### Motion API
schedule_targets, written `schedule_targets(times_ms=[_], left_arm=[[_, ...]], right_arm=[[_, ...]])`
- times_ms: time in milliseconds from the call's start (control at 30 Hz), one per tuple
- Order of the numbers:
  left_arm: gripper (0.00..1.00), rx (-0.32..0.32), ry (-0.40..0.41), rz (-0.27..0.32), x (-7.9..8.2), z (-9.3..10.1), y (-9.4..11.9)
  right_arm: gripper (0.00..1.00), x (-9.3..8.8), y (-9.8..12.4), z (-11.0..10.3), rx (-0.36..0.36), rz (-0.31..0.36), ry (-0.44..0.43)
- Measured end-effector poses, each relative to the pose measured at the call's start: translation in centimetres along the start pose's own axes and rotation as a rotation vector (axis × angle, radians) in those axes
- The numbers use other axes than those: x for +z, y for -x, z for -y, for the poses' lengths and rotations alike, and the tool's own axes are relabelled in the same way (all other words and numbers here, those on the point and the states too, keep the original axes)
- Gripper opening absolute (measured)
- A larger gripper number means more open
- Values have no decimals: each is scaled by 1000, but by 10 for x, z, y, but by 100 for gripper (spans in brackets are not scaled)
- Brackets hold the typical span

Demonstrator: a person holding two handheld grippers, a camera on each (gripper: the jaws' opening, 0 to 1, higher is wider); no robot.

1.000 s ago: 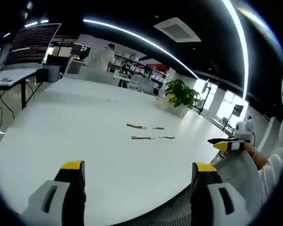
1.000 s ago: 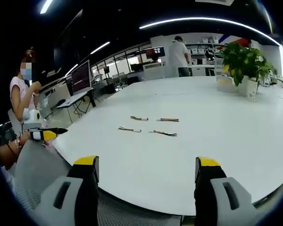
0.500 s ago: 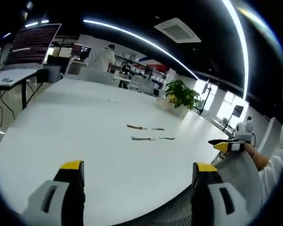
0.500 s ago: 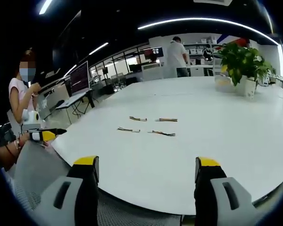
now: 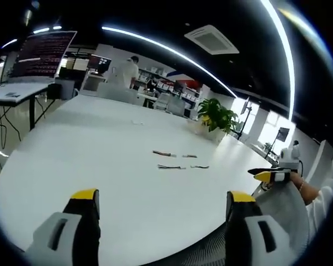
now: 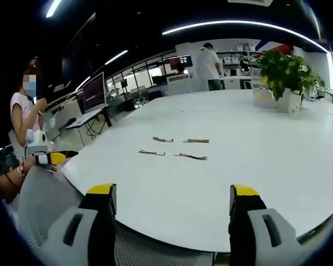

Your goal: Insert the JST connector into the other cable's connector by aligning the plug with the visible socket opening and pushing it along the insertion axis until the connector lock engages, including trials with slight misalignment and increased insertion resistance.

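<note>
Several short JST cables lie in a loose group on the white table [image 5: 72, 144], far ahead of both grippers. In the left gripper view they are small: one cable [image 5: 161, 153], another cable [image 5: 168, 166] and a third cable [image 5: 198, 166]. The right gripper view shows the same cables: one [image 6: 162, 139], one [image 6: 198, 141], and a nearer pair [image 6: 151, 152] [image 6: 191, 157]. My left gripper [image 5: 162, 200] is open at the table's near edge with nothing between its jaws. My right gripper [image 6: 173, 194] is open too, also empty; its yellow tip [image 5: 269, 175] appears at the right of the left gripper view.
A potted plant [image 6: 286, 72] stands on the table's far side. A person [image 6: 210, 65] stands behind the table, another person [image 6: 28, 113] at the left. A monitor [image 5: 41, 52] sits on a side desk. A mesh chair back [image 6: 44, 205] lies under the grippers.
The left gripper view has tilted and shifted slightly, so the cables sit a little lower and to the right. The right gripper view is almost unchanged.
</note>
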State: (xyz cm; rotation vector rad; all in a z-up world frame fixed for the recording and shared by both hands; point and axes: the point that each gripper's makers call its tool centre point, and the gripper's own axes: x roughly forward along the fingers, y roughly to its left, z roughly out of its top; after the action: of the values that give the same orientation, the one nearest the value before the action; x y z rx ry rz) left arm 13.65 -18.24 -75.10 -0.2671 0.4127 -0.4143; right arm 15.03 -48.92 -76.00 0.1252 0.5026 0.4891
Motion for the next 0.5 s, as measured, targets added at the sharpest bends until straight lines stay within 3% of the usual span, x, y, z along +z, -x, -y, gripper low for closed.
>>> schedule_targets(times_ms=[500], left_arm=[[92, 30, -13, -8, -1, -7, 0]], right_arm=[[81, 0, 0, 0, 3, -3, -12]])
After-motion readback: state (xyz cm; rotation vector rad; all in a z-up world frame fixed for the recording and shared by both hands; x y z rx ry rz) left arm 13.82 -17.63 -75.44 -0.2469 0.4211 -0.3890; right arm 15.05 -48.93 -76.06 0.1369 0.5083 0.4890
